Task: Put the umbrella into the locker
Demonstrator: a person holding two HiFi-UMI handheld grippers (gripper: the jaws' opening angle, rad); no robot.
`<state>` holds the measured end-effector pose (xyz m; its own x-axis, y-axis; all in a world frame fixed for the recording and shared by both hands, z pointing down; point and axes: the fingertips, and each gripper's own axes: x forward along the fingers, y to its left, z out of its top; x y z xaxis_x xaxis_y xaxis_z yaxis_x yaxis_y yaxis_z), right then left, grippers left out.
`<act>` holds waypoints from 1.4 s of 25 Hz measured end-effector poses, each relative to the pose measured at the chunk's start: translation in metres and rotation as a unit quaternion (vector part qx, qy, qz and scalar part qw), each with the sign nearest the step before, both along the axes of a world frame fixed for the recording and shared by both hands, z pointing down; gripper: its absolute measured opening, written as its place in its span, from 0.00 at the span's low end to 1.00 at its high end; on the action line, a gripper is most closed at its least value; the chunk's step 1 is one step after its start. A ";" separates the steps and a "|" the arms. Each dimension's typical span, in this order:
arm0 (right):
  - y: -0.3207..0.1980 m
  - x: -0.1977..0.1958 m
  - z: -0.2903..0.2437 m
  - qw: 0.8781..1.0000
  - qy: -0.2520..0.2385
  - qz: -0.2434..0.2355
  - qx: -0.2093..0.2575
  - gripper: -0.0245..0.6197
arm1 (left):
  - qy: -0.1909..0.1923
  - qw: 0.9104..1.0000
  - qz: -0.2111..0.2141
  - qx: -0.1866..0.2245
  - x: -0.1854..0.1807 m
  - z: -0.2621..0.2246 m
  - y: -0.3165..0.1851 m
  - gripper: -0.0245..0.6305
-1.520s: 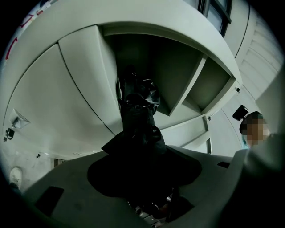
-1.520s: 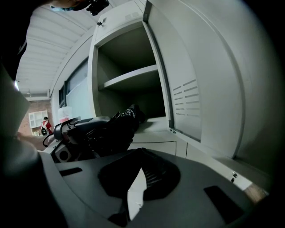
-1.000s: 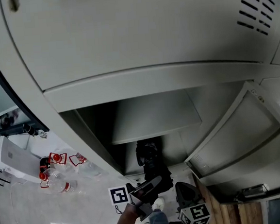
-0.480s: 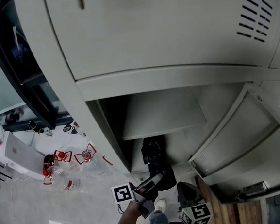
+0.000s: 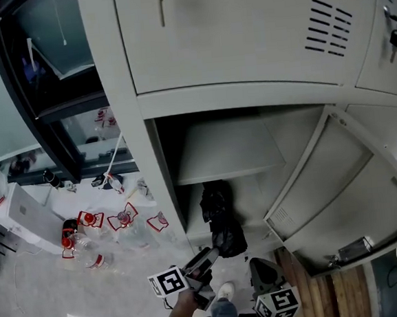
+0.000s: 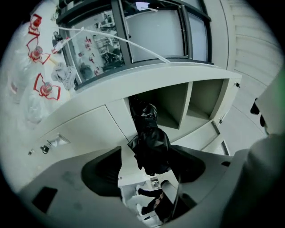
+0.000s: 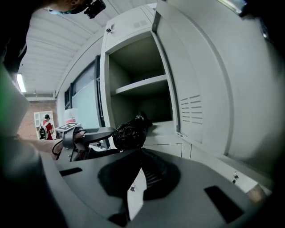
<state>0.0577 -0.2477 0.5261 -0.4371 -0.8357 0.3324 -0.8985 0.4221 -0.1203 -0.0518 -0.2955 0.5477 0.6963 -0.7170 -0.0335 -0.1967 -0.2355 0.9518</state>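
A black folded umbrella [image 5: 219, 218] lies in the lower part of the open grey locker [image 5: 166, 178], under its shelf [image 5: 225, 152], with its near end at the front edge. My left gripper [image 5: 206, 259] sits just below and left of that end, jaws open; in the left gripper view the umbrella [image 6: 150, 142] runs from between the spread jaws into the locker. My right gripper [image 5: 262, 274] hangs lower right, shut and holding nothing. In the right gripper view the umbrella [image 7: 130, 132] and the left gripper [image 7: 84, 133] show beyond the shut right gripper [image 7: 140, 153].
The locker door [image 5: 339, 183] swings wide open to the right. A key [image 5: 160, 6] hangs in the shut upper door. Several plastic bottles with red labels [image 5: 88, 240] and a white box [image 5: 17, 218] lie on the floor at left. A shoe [image 5: 224, 291] shows below.
The head view has swung up and right, showing more of the locker front. The left gripper has eased slightly back from the umbrella's near end. The umbrella stays in the locker.
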 end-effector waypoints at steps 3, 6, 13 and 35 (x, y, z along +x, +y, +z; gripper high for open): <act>0.007 0.002 -0.004 1.000 0.014 0.006 0.006 0.04 | -0.074 0.997 0.003 0.030 -0.004 0.000 0.012 0.47; 0.013 0.001 -0.009 1.000 0.020 0.010 0.014 0.04 | -0.123 0.991 -0.003 0.054 -0.008 -0.006 0.021 0.33; 0.028 -0.001 -0.021 0.999 0.031 0.013 0.033 0.04 | -0.208 0.972 -0.030 0.104 -0.020 -0.021 0.034 0.06; 0.040 0.000 -0.034 0.998 0.038 0.019 0.055 0.04 | -0.240 0.962 -0.047 0.124 -0.029 -0.032 0.049 0.06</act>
<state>0.0579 -0.2077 0.4922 -0.3819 -0.8840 0.2697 -0.9186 0.3952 -0.0054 -0.0813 -0.2461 0.5162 0.6062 -0.7893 0.0973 -0.6308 -0.4027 0.6632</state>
